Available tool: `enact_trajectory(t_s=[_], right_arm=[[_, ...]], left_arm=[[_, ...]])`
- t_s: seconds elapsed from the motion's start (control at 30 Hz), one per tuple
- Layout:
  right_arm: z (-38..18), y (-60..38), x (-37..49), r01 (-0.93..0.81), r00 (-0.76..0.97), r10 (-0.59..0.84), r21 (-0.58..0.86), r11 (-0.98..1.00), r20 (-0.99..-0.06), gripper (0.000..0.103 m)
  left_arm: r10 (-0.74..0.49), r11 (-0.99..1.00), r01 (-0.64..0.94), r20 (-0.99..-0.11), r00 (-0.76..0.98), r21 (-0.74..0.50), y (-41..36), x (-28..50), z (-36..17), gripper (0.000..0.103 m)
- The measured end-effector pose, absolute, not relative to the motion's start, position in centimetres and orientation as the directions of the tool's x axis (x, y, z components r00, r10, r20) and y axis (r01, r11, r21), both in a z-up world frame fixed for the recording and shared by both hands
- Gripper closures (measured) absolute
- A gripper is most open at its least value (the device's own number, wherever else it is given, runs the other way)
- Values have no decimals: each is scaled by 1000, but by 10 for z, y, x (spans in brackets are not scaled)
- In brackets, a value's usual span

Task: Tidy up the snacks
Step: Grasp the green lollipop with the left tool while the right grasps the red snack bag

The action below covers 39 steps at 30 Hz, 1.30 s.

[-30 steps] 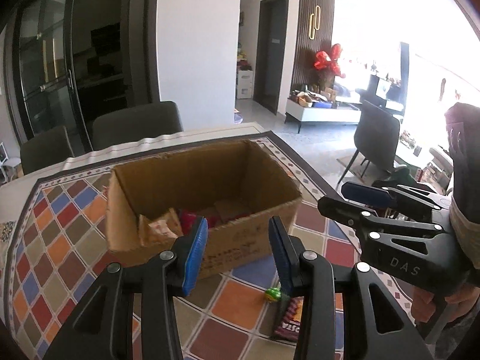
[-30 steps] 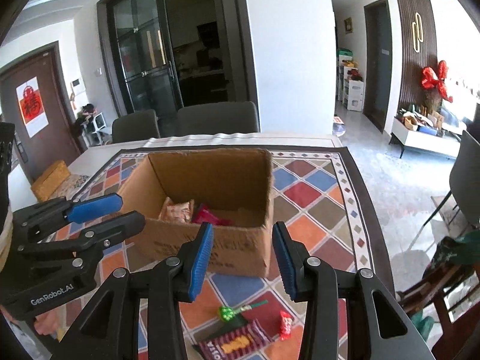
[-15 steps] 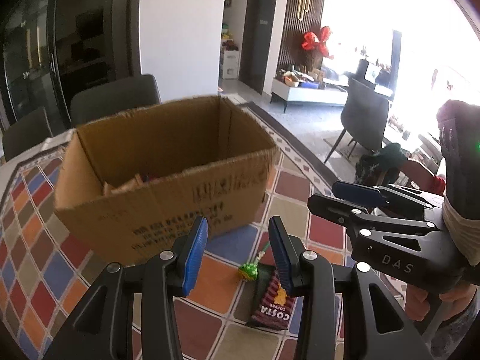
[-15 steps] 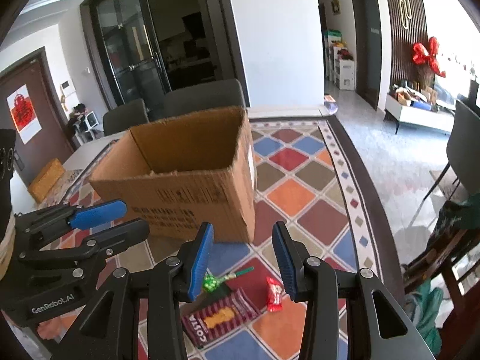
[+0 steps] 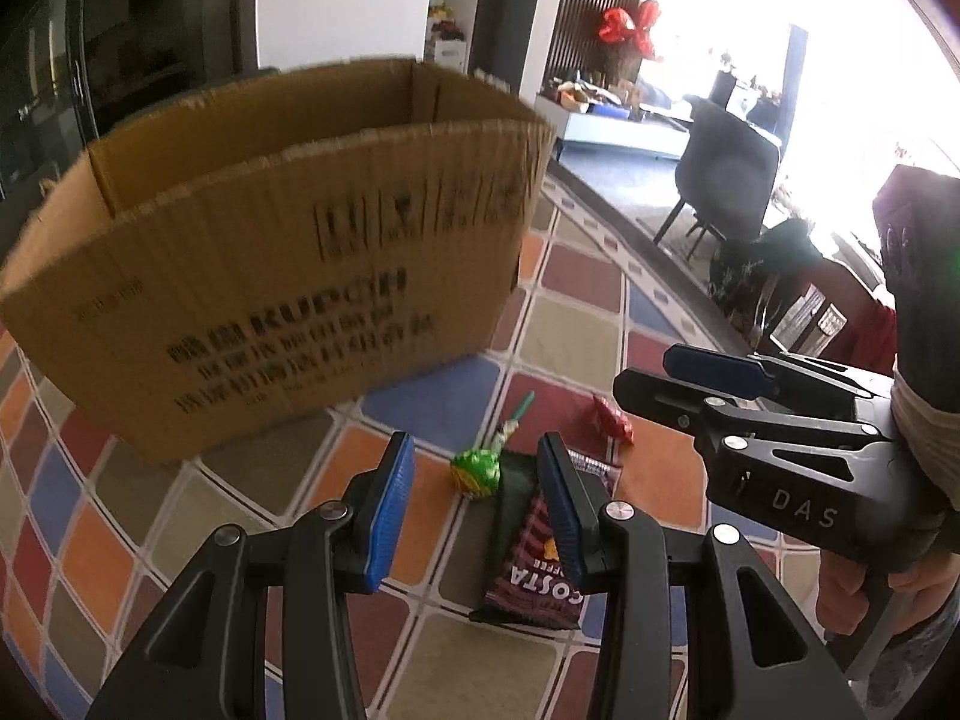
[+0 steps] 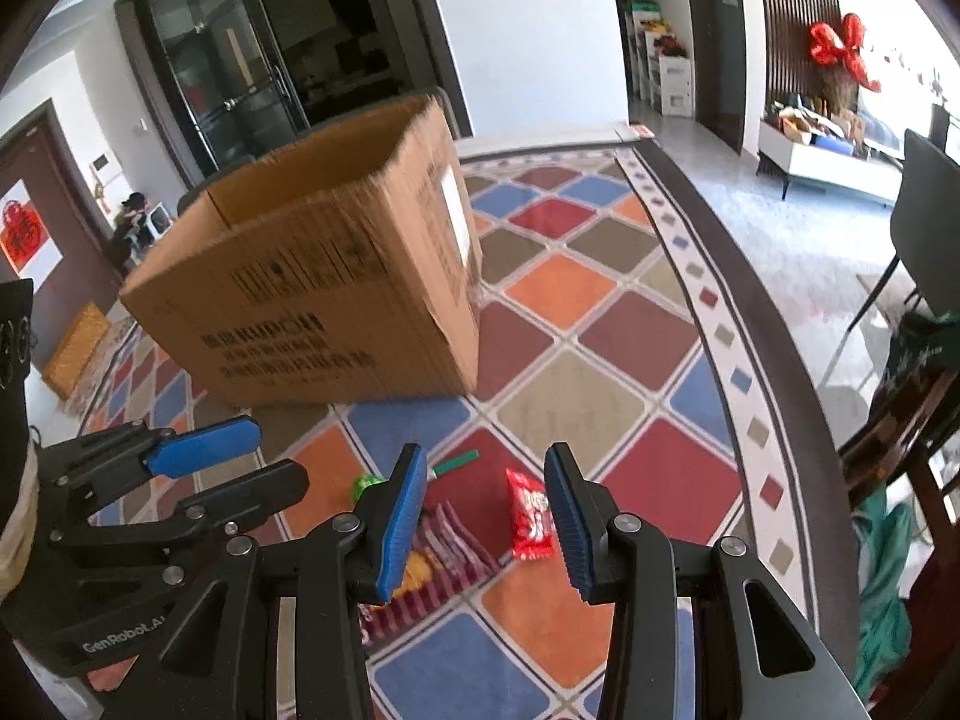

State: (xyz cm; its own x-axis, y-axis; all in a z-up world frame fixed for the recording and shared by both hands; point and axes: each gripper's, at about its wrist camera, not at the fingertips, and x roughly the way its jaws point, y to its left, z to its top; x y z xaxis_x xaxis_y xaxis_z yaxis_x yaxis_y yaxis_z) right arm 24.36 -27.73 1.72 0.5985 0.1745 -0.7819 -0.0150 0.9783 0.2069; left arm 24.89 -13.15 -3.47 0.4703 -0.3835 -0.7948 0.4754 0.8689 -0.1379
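Observation:
An open cardboard box (image 5: 282, 252) stands on the patterned tablecloth; it also shows in the right wrist view (image 6: 324, 288). In front of it lie a green lollipop (image 5: 477, 468), a dark striped Costa packet (image 5: 534, 570) and a small red candy packet (image 5: 612, 423). My left gripper (image 5: 477, 507) is open and empty, low over the lollipop and the Costa packet. My right gripper (image 6: 486, 516) is open and empty, with the red candy packet (image 6: 531, 516) between its fingers and the Costa packet (image 6: 432, 564) at its left finger. The box contents are hidden.
The colourful diamond-patterned tablecloth (image 6: 612, 360) covers the table, whose dark border edge (image 6: 780, 348) runs on the right. Dark chairs (image 5: 726, 162) stand beyond the edge. The right gripper body (image 5: 792, 468) is close to the right of my left gripper.
Both grippers have dropped lower and closer to the snacks in front of the box. The box now looms higher, and its inside is no longer visible.

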Motion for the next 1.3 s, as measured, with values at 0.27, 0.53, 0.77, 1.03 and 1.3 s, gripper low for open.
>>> enact_trajectory(t_s=[0.27,0.53,0.77,1.03,1.3], right_arm=[[-7,-281,241,13,553,174,217,976,-815,61],[-20,-280,243,19,527,180,223,975,-831,61],[-27,-278,246,25,512,180,224,974,-840,61],[-32,-276,248,25,502,172,213,977,-848,62],[-37,-277,251,35,497,152,195,980,-854,74]], left_arm=[[-381,871,463,-819,428,-163,-133,251,-59,61],[-397,868,457,-827,398,-196,-133,257,-72,62],[-413,867,443,-827,381,-229,-131,266,-80,62],[-422,864,436,-835,354,-251,-130,273,-86,71],[-418,867,432,-836,354,-250,-132,277,-91,77]])
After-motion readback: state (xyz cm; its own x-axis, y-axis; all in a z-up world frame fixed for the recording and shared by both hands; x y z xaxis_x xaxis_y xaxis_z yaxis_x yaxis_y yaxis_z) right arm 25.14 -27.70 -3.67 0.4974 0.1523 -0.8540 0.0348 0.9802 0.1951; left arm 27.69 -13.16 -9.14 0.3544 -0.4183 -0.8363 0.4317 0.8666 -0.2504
